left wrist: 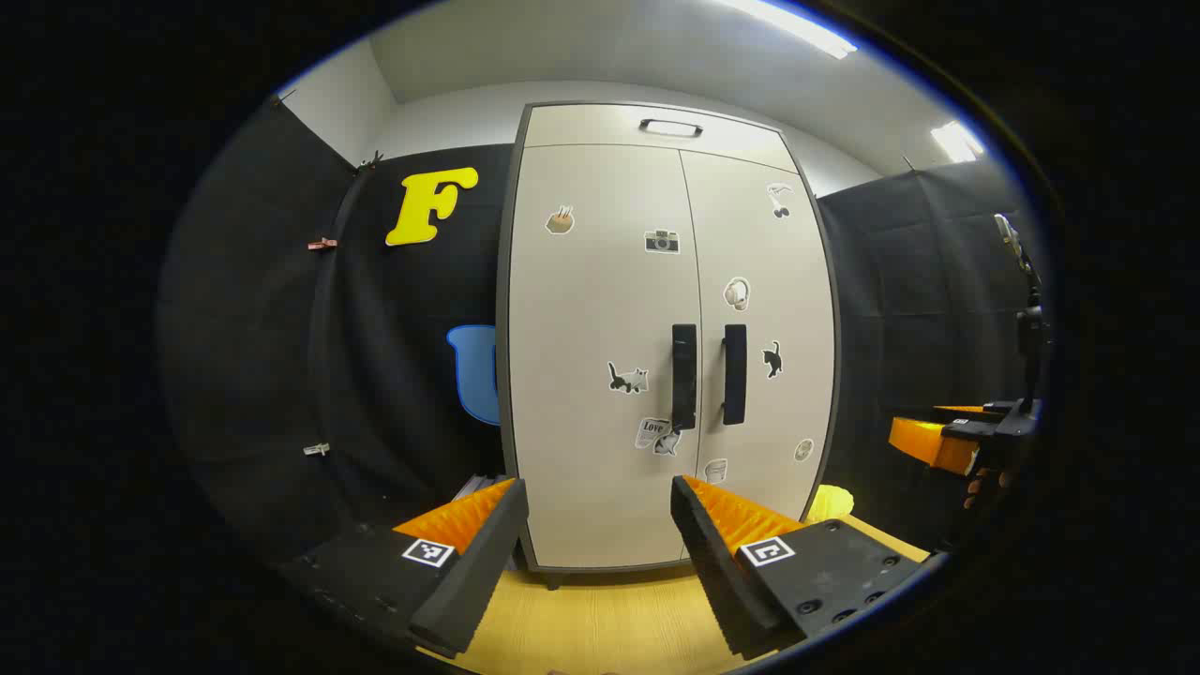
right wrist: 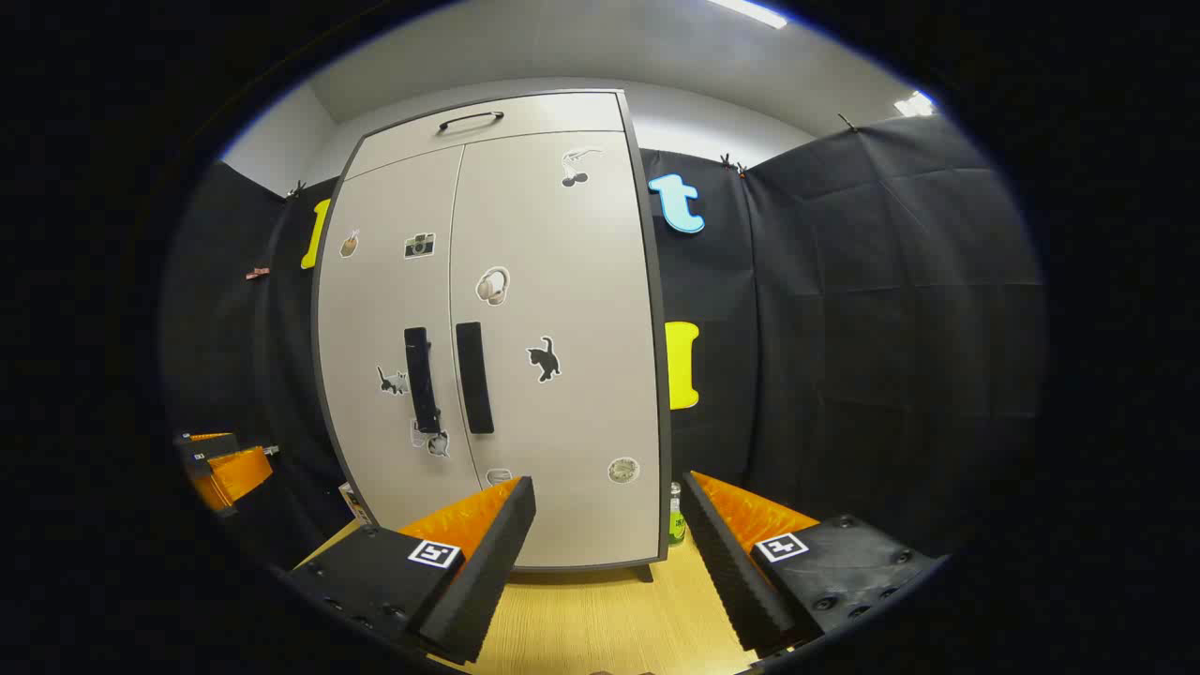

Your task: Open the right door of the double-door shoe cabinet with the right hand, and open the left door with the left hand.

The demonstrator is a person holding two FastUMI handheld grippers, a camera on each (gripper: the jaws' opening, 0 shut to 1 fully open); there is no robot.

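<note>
A tall beige shoe cabinet (left wrist: 600,309) with stickers stands on the wooden floor, both doors closed. Two vertical black handles sit side by side at the middle seam: the left door handle (left wrist: 683,376) and the right door handle (left wrist: 735,373). The right gripper view shows the same cabinet (right wrist: 553,309) with its left handle (right wrist: 421,379) and right handle (right wrist: 474,377). My left gripper (left wrist: 598,497) is open, well short of the cabinet. My right gripper (right wrist: 609,497) is open too, facing the right door's lower part. The other gripper appears far right (left wrist: 956,441) and far left (right wrist: 220,464).
Black cloth walls enclose the cabinet on both sides. A small green bottle (right wrist: 675,516) stands on the floor by the cabinet's right foot. Something yellow (left wrist: 830,503) lies low beside the cabinet. Light wooden floor (left wrist: 600,619) stretches in front.
</note>
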